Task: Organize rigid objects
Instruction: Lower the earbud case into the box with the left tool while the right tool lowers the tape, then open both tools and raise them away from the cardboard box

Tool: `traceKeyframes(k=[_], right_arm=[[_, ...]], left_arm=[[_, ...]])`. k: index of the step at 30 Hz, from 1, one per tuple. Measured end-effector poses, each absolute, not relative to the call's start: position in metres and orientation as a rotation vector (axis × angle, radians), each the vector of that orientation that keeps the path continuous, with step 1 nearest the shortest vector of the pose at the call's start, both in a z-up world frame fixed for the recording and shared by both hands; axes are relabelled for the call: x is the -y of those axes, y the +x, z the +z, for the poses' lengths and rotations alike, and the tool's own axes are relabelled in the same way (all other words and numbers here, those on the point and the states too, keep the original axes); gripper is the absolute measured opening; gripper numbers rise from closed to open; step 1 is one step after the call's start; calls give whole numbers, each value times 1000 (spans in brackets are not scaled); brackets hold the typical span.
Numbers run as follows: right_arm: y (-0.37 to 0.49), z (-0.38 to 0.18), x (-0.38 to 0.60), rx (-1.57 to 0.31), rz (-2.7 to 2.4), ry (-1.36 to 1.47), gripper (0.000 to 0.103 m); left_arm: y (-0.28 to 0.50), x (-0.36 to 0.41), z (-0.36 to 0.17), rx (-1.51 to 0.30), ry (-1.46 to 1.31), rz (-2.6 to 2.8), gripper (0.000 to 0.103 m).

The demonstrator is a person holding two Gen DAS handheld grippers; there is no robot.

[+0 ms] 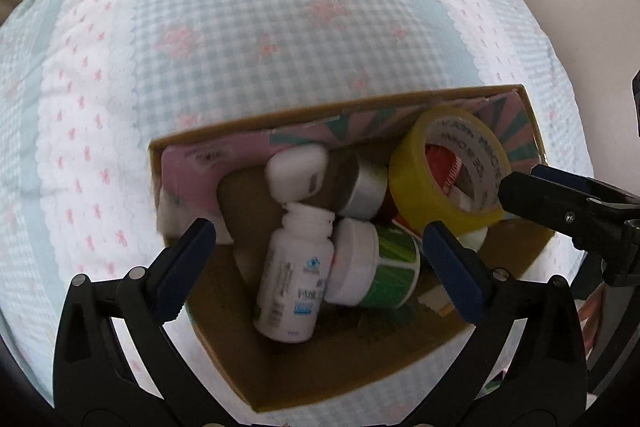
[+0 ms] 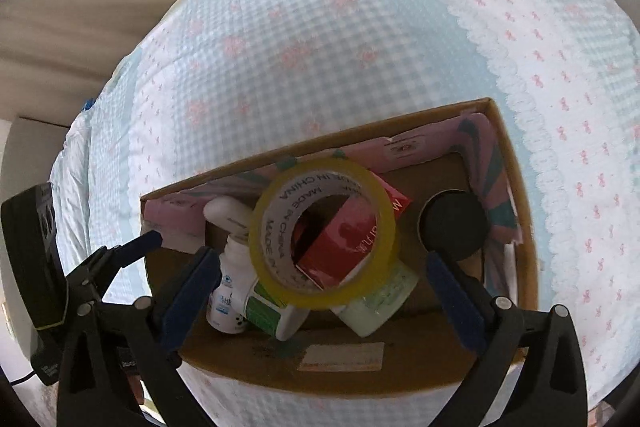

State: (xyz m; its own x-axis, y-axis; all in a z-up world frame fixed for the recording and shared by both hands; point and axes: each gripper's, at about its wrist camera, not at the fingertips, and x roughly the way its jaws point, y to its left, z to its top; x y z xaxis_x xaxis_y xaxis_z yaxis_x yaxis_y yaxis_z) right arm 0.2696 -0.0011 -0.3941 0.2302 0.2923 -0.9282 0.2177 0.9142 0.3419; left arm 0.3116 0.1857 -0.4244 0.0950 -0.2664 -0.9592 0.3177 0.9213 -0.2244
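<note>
Both the left gripper (image 1: 320,251) and the right gripper (image 2: 320,279) had wide-open jaws holding nothing. The white bottle (image 1: 294,287) and yellow tape roll (image 2: 324,235) lay in the cardboard box (image 2: 516,187), low in each frame.

Tape roll core (image 2: 316,227): "MADE IN CHINA", printed more than once round the white inner ring; in the left wrist view the print on the same roll (image 1: 460,163) is too blurred to read.
Red packet (image 2: 352,231): pale characters on its face, not legible.
White bottle (image 1: 292,275): blue-and-white label with a small logo, words smeared.
Cardboard box (image 2: 340,357): pale sticker on the near wall, unreadable.
</note>
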Motion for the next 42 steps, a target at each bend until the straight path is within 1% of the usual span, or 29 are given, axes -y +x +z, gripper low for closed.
traceKeyframes(k=[14, 17, 19, 23, 25, 30, 33, 37, 42], right_arm=[[243, -371, 7, -1360, 42, 405, 103], [237, -359, 9, -1356, 75, 370, 103], [231, -346, 10, -1344, 84, 325, 103], [216, -299, 18, -1284, 150, 259, 103], [207, -270, 25, -1237, 162, 224, 103], [178, -177, 50, -1054, 157, 89, 103], [159, -133, 65, -947, 141, 39, 103], [131, -87, 80, -823, 103, 28, 103], [100, -62, 94, -733, 64, 28, 103]], left_arm=[[280, -192, -375, -1351, 52, -373, 103], [271, -192, -356, -1333, 45, -337, 103], [261, -192, -333, -1301, 27, -300, 103], [241, -186, -281, -1225, -19, -241, 103], [227, -178, -244, -1169, -35, -211, 103], [193, -155, -156, -994, -71, -182, 103], [167, -143, -109, -894, -98, -166, 103], [133, -129, -65, -784, -114, -157, 103], [101, -118, -34, -676, -85, -144, 103]])
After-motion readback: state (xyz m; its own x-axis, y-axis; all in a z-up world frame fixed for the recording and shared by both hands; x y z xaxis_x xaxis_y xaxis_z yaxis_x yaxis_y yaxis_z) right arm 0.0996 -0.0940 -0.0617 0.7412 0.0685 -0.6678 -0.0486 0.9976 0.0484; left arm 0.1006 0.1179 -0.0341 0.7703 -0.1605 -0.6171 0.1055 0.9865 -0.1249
